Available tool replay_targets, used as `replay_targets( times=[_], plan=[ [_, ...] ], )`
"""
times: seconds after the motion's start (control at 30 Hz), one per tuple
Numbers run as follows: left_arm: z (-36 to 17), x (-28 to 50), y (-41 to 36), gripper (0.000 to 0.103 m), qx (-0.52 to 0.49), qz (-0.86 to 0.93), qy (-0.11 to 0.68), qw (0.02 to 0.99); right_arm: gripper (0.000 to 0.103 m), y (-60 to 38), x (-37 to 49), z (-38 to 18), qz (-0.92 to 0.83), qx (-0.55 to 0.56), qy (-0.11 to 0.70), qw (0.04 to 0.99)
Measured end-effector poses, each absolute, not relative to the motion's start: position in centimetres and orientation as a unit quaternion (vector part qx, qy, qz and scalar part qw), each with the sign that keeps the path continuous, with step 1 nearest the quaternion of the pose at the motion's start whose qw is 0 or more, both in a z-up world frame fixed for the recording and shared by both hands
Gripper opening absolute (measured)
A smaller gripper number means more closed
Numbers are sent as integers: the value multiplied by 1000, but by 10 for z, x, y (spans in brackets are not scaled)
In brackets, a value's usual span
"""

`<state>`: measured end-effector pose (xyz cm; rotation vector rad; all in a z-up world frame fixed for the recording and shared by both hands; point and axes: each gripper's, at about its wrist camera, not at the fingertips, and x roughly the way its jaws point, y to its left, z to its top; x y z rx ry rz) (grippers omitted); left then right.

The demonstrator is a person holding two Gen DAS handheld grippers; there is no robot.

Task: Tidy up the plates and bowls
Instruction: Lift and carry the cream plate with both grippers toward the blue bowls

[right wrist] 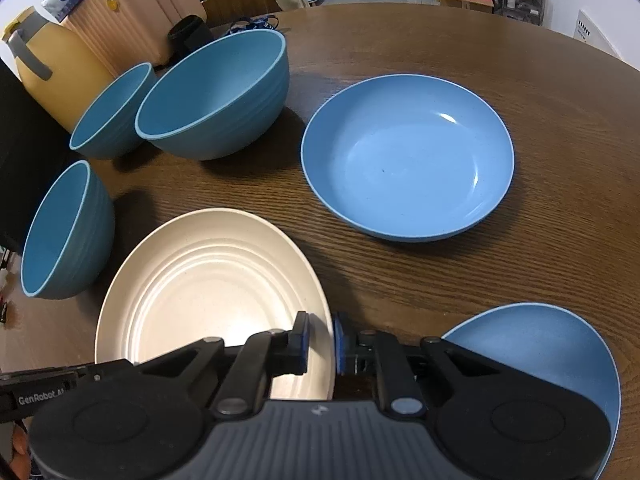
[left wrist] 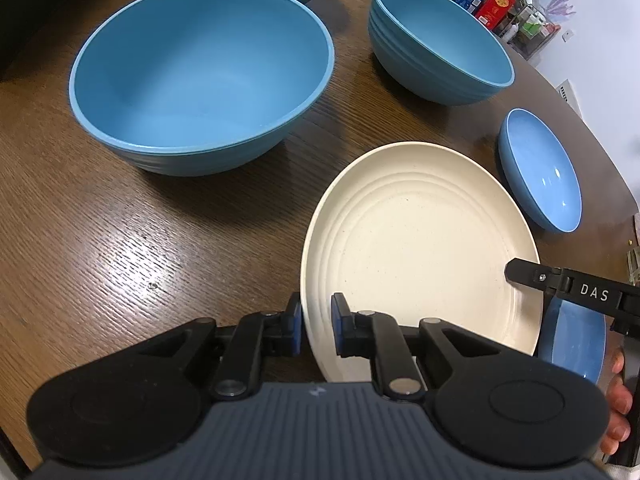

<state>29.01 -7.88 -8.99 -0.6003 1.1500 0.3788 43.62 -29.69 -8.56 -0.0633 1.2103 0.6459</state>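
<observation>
A cream ridged plate [left wrist: 420, 248] lies on the dark wooden table [left wrist: 120, 240], and both grippers hold it on opposite sides. My left gripper [left wrist: 316, 320] is shut on its left rim. My right gripper [right wrist: 320, 336] is shut on the right rim of the cream plate [right wrist: 200, 292]. One right-gripper finger [left wrist: 524, 274] shows over the plate's far side. Three blue bowls [right wrist: 216, 92] [right wrist: 112, 112] [right wrist: 60, 232] stand to the left. One blue plate [right wrist: 408, 156] lies beyond, and another blue plate [right wrist: 560, 352] lies close by at lower right.
A yellow jug [right wrist: 60, 68] and a pink suitcase [right wrist: 148, 12] stand behind the bowls. Boxes and bottles [left wrist: 496, 0] crowd a shelf past the table's curved edge [left wrist: 580, 112]. A person's hand [left wrist: 620, 400] shows at the lower right.
</observation>
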Motion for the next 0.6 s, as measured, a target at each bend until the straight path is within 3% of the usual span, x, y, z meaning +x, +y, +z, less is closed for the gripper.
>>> replay_targets(
  times=[0.6],
  plan=[
    [-69, 274, -83, 15, -246, 147, 518, 806, 8, -317, 399, -67, 278, -8, 530, 801]
  ],
)
